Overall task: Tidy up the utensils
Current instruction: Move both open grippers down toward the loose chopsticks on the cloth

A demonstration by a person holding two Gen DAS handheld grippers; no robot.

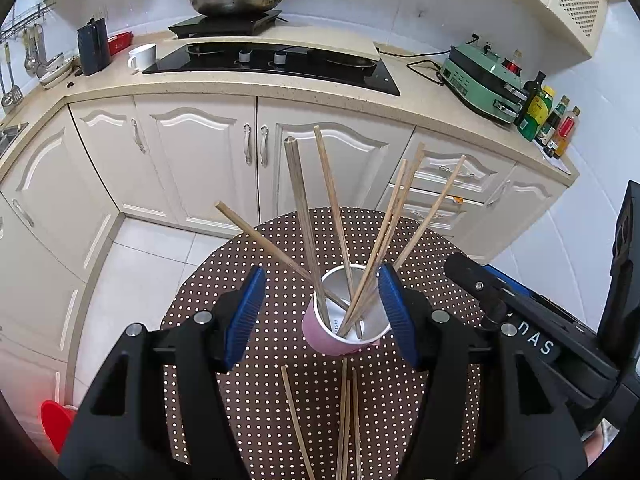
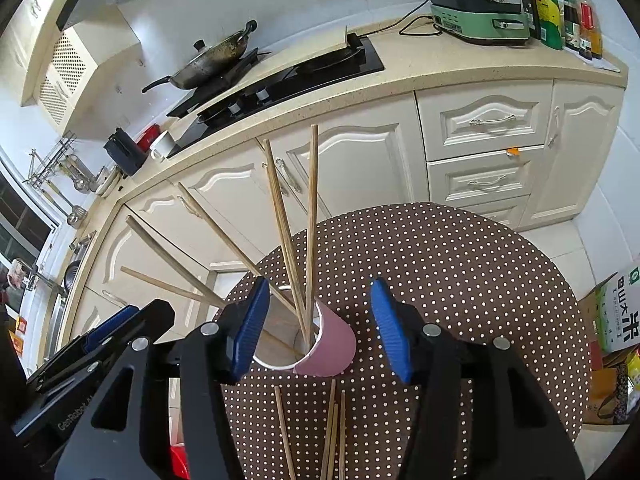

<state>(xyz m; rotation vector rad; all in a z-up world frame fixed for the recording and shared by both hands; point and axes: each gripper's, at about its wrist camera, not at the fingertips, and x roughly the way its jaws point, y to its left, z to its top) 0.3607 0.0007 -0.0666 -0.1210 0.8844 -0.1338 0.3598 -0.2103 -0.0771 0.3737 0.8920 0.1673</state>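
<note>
A pink paper cup (image 1: 320,338) (image 2: 332,350) stands on the round table with the brown dotted cloth (image 1: 256,408) (image 2: 460,280). Several wooden chopsticks (image 1: 302,216) (image 2: 310,216) stand fanned out in the cup. More loose chopsticks (image 1: 344,420) (image 2: 330,432) lie flat on the cloth in front of it. My left gripper (image 1: 322,316) hovers open over the cup, whose rim lies close to the right blue pad. In the right wrist view my right gripper (image 2: 320,330) is open too. Its left pad hides part of the cup's mouth, and neither pad presses on anything.
Cream kitchen cabinets (image 1: 200,152) and a counter with a black hob (image 1: 272,60) and a wok (image 1: 236,0) run behind the table. A green appliance (image 2: 476,12) and bottles (image 2: 568,16) stand on the counter's right. A rice box (image 2: 620,312) sits on the floor.
</note>
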